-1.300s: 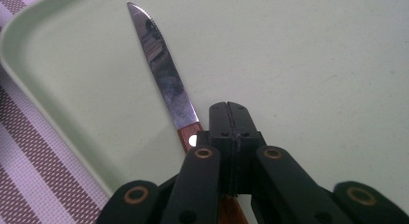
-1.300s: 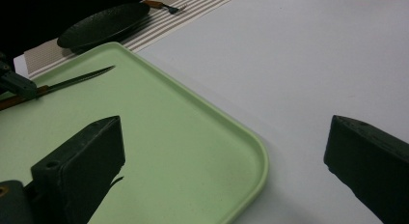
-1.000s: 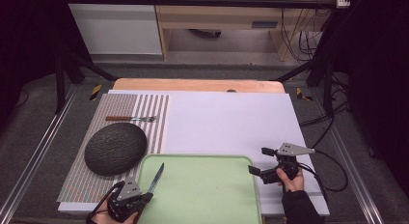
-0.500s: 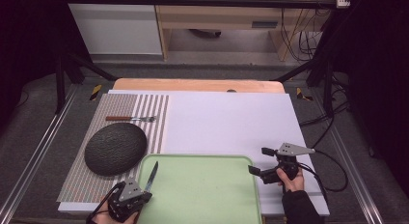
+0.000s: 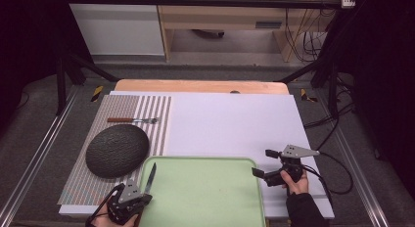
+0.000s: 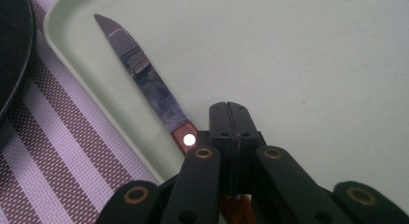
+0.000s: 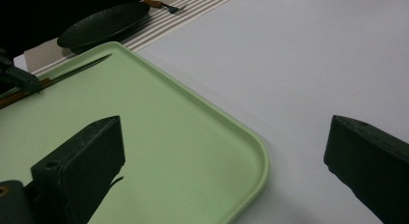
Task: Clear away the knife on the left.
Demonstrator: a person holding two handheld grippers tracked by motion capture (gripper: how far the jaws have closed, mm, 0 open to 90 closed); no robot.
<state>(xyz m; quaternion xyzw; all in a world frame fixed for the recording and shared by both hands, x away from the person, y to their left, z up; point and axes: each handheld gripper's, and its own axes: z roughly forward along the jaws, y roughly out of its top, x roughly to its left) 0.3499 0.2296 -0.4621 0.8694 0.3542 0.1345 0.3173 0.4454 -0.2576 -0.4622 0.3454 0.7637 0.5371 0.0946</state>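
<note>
While left gripper [image 6: 228, 110] clamps wood-handled steel knife [image 6: 144, 81] above pale green plastic tray [image 5: 205, 188], right gripper [image 5: 264, 163] gapes empty; best lift level, blade clear of rim.

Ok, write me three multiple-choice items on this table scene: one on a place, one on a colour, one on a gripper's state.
1. Where does the fork lie?
A. on the striped placemat, beyond the dark plate
B. on the tray
C. in the right gripper

2. What colour is the tray?
A. white
B. light green
C. brown

3. How do the jaws of the right gripper stand?
A. shut on the fork
B. shut on nothing
C. wide open, holding nothing

Answers: 1 A, the high view shows it there. 2 B, plainly green in every view. 3 C, the right gripper view shows bare table between the jaws.
</note>
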